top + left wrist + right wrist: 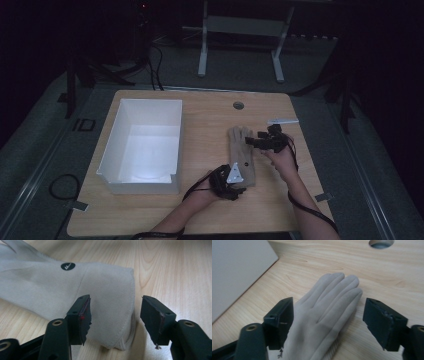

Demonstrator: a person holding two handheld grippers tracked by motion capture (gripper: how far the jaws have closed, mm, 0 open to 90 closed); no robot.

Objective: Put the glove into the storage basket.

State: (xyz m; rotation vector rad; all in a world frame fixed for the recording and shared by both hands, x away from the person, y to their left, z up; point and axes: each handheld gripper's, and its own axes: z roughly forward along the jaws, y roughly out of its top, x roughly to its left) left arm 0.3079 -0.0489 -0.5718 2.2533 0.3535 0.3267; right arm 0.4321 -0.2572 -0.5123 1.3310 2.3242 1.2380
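Observation:
A beige glove [242, 152] lies flat on the wooden table [150, 210], fingers pointing away from the person. It carries a small dark round logo [67, 266] near the cuff. My left gripper [231, 186] is at the cuff end [117, 315], open, with its jaws either side of the cuff corner. My right gripper [256, 141] is at the glove's right side near the fingers [334, 297], open, its jaws spread wide around the finger part.
A white open box [145, 145] stands on the left half of the table; its wall [234, 272] is near the glove. A round cable hole [238, 105] sits at the far edge. A small grey strip [282, 121] lies at the back right.

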